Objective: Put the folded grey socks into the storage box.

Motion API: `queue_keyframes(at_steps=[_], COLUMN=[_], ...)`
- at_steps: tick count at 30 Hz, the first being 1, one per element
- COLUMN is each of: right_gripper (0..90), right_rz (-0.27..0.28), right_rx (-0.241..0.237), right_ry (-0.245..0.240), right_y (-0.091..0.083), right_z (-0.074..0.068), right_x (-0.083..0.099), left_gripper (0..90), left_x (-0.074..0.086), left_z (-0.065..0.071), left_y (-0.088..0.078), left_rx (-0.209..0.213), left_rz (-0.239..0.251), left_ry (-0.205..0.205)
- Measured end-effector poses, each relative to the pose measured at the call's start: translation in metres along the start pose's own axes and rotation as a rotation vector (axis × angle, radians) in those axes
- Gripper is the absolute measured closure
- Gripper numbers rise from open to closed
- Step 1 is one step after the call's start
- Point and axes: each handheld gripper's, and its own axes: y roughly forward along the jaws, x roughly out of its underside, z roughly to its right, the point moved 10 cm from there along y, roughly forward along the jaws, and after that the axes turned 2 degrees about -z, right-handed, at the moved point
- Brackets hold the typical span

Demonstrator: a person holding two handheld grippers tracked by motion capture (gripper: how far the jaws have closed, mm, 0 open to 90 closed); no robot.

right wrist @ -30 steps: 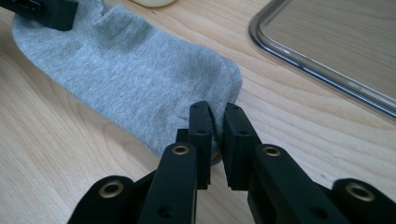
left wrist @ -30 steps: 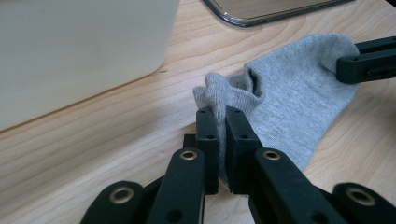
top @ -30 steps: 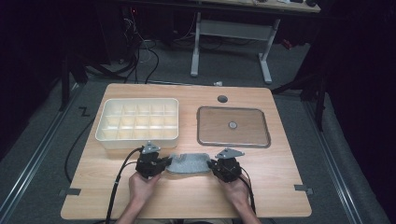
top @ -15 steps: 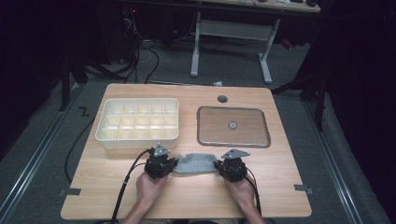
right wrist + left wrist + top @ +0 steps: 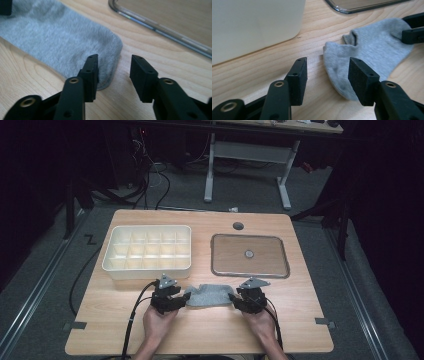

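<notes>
I hold a gripper in each hand at the near edge of the table (image 5: 100,330), and a grey sock (image 5: 209,295) lies flat on the wood between them. My left gripper (image 5: 181,301) has just been opening; in the left gripper view its jaws stand apart with bare wood between them, and the sock's rounded end lies in front of the right-hand jaw, not pinched. My right gripper (image 5: 234,300) has just been opening too — in the right gripper view its jaws gape, one resting at the sock's other end, the other over bare wood, so nothing is clamped. The sock's long axis runs from one gripper to the other, across the table, so each tool faces one end, and neither hand looks nearer than the other. To take it up again, I judge either gripper needs only a short slide inward along that axis before closing. The sock (image 5: 372,47) is a short ankle sock in soft grey knit, lying flat, with the mouth of the cuff puckered open on its far side and a slight dent by the left end. Farther off, behind my left hand, stands a cream bin (image 5: 148,265) divided into small compartments — and to its right, behind the sock, lies a shallow clear tray (image 5: 250,273).
</notes>
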Motion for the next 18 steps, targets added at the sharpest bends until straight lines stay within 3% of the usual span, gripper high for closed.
queue_keyframes(at_steps=[5, 10, 12, 18], right_gripper=[52.1, 62.6, 70.6, 77.4], right_rz=[0.079, 0.113, 0.111, 0.056], right_rx=[-0.001, -0.029, -0.076, -0.133], right_ry=[0.023, -0.022, -0.049, -0.07], right_y=[-0.015, -0.024, -0.018, 0.008], right_z=[-0.003, -0.023, -0.041, -0.064], right_x=[-0.013, -0.026, -0.031, -0.033], left_gripper=[49.2, 54.6, 56.3, 56.7], left_x=[0.006, 0.01, 0.011, 0.012], left_z=[-0.001, 0.003, 0.004, 0.005], left_y=[0.0, 0.005, 0.007, 0.009], left_rx=[0.013, 0.026, 0.027, 0.022], left_rz=[-0.005, 0.007, 0.008, 0.019], left_ry=[-0.047, -0.057, -0.056, -0.058])
